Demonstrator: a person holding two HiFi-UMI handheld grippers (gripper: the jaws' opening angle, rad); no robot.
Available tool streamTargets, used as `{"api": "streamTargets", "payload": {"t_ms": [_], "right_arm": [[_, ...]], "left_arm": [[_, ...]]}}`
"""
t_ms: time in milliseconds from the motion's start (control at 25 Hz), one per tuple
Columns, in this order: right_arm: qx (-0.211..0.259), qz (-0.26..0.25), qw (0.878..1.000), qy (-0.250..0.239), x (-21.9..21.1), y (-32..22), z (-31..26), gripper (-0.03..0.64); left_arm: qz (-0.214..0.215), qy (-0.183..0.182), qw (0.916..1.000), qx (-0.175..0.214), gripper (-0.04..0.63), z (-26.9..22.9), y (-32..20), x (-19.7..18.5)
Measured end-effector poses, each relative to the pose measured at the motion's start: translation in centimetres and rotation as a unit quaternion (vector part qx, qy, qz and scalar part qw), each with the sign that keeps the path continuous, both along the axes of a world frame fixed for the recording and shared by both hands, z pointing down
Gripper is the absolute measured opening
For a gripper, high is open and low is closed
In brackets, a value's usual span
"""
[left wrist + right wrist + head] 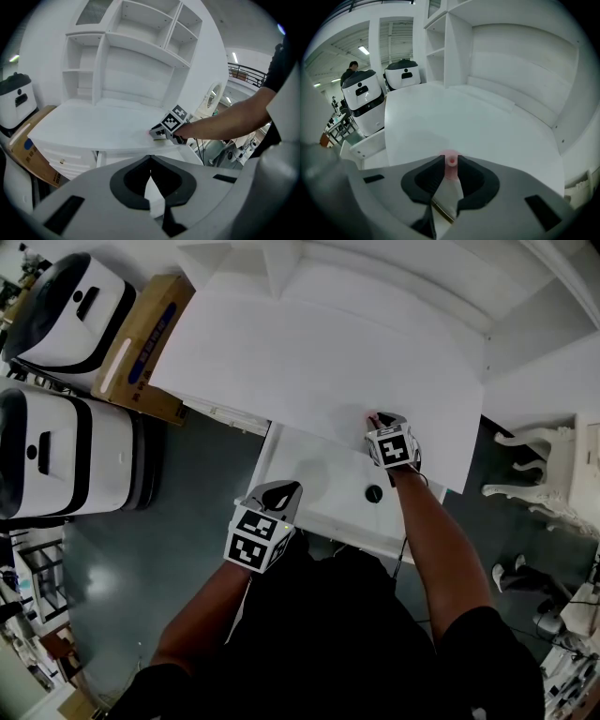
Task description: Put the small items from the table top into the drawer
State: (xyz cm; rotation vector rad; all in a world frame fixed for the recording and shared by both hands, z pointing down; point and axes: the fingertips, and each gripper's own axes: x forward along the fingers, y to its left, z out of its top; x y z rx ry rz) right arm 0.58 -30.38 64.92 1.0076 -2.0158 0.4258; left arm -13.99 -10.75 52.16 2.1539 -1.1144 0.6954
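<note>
Our right gripper (450, 171) clamps a small pink item (451, 160) on the table top (309, 362); left gripper (150, 173) closed, empty; drawer (309, 465) open; seemingly our last piece

Cardboard box (142, 345) beside white machines (58, 454)

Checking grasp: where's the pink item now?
The pink item sits between the right gripper's jaws, head view right, at the table top's front edge by the open drawer.
</note>
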Motion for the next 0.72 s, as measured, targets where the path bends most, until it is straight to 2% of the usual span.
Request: {"api": "streamTargets", "payload": {"t_ms": [200,720], "right_arm": [[-0.005,0.009,1.0,0.004,0.4,0.1,0.0,0.059],[0.034,0.003,0.999,-0.024,1.4,2.2,-4.5,0.057]], "left_arm": [[0.009,0.002,0.9999,0.004,0.004,0.0,-0.1,1.0],[0.019,0.002,0.9997,0.013,0.003,-0.5,-0.5,2.3]]}}
